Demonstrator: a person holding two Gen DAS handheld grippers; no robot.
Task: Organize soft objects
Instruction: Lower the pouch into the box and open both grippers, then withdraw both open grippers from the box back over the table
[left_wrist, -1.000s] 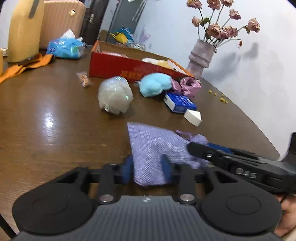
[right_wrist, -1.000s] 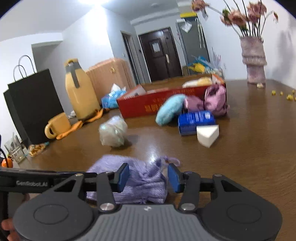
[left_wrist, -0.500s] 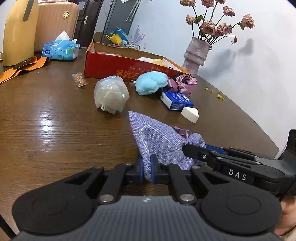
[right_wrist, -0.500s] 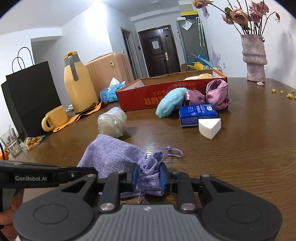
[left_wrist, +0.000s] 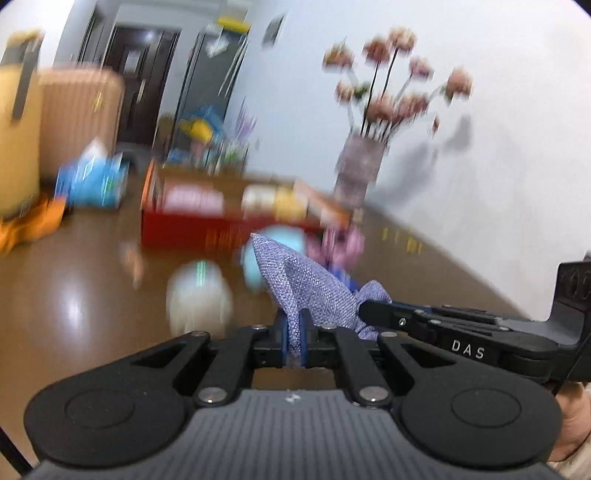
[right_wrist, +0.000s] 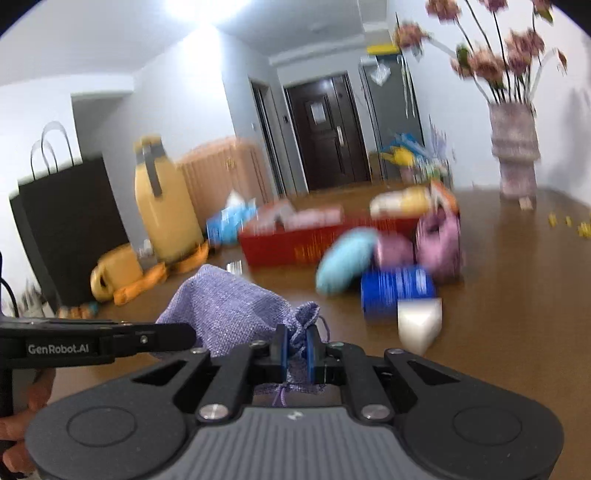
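My left gripper and right gripper both pinch the pouch, its length strung between them, short of the red box.

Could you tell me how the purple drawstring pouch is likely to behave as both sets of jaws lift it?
The purple pouch is probably floppy: its woven cloth folds and sags between the left gripper and right gripper. It looks light and seemingly empty. The coarse weave should resist slipping.
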